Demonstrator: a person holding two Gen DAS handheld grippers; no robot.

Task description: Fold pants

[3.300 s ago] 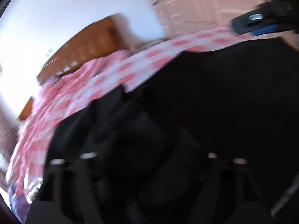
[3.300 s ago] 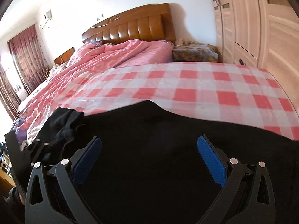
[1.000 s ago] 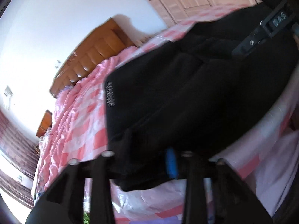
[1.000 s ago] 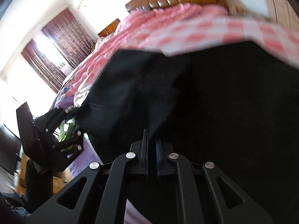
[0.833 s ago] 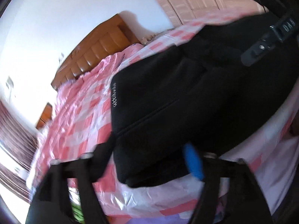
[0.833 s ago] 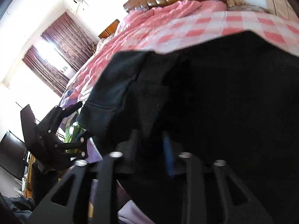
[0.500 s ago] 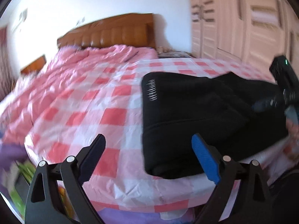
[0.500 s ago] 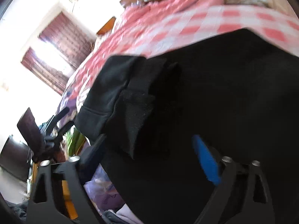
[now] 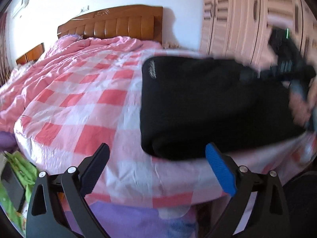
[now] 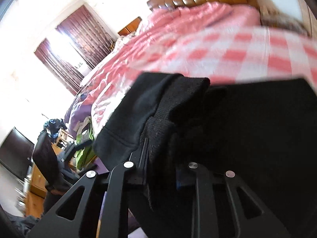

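The black pants [image 9: 208, 103] lie folded into a thick rectangle on the pink checked bedspread [image 9: 83, 103], near the bed's front edge. My left gripper [image 9: 156, 164] is open and empty, held back from the pants' front left corner. My right gripper [image 10: 160, 158] is nearly closed on a fold of the black pants [image 10: 247, 138] at their near edge. The right gripper also shows in the left wrist view [image 9: 291, 73], blurred, at the pants' right end.
A wooden headboard [image 9: 118, 23] stands at the back and pale wardrobe doors [image 9: 247, 19] at the right. Green and purple things [image 9: 15, 170] lie below the bed's front left corner. Dark curtains [image 10: 73, 45] and a chair [image 10: 47, 156] are at the left.
My left gripper let go of the pants, opened and drew back. My right gripper opened for a moment, then closed again on a fold at the pants' edge.
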